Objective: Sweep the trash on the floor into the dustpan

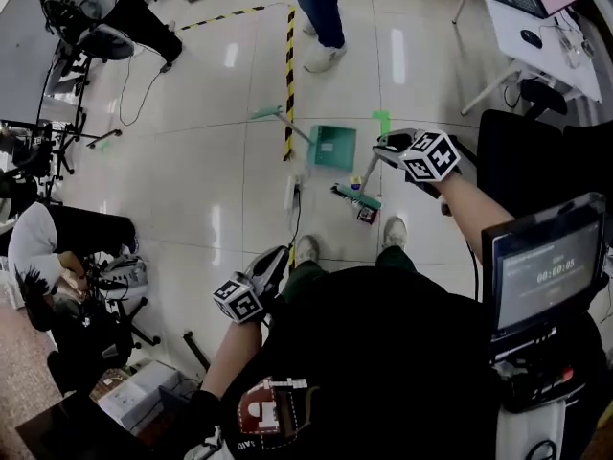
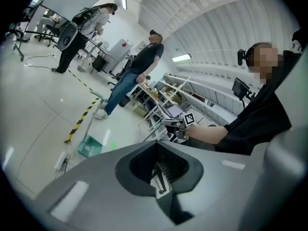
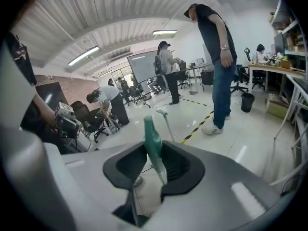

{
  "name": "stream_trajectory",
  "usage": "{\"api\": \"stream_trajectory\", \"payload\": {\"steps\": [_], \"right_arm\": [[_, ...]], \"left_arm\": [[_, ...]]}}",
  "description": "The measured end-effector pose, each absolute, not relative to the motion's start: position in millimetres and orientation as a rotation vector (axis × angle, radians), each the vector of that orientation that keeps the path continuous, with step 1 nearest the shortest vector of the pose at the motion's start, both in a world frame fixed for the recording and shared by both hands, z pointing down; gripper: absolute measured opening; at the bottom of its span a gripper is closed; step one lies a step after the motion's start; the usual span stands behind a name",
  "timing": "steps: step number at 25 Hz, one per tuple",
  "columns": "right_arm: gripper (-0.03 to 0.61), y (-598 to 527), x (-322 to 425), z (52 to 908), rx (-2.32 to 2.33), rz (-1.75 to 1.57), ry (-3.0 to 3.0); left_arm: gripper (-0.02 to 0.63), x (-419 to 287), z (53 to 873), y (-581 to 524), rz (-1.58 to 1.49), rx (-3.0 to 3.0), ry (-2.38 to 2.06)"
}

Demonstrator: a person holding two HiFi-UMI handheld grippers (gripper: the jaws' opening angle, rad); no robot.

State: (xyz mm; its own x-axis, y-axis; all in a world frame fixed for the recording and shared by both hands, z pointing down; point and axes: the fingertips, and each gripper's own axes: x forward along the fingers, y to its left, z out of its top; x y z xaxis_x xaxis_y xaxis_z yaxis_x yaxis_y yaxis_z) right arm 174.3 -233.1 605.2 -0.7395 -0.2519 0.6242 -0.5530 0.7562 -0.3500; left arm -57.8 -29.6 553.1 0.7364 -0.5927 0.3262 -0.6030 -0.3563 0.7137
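Two grippers, one broom (image 3: 153, 138), one dustpan (image 1: 335, 148).
The right gripper (image 3: 154, 165) jaws pinched the broom; the left gripper (image 2: 161, 179) jaws pressed together; only the head view showed trash (image 1: 367, 214).

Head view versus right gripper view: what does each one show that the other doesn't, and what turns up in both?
Only the head view shows the dustpan's pan on the floor, the broom's brush head and a small piece of trash beside it. Only the right gripper view shows the right hand-held gripper with its jaws closed on the teal broom handle, plus a whiteboard. Both show the black-and-yellow floor tape, the dustpan's long handle and a standing person in jeans.
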Motion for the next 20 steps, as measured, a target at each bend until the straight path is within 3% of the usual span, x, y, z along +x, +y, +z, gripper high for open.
{"api": "stream_trajectory", "payload": {"steps": [14,20], "right_arm": [[0.091,-288.1,134.2,639.3,0.623,0.755,-2.338],[0.091,-311.2,103.7,696.9,0.521,0.752,-2.303]], "left_arm": [[-0.006,-107.8,591.6,-65.6,0.066,2.035,-0.802],[-0.006,-135.5,620.0,-65.4,0.091,1.951,-0.836]]}}
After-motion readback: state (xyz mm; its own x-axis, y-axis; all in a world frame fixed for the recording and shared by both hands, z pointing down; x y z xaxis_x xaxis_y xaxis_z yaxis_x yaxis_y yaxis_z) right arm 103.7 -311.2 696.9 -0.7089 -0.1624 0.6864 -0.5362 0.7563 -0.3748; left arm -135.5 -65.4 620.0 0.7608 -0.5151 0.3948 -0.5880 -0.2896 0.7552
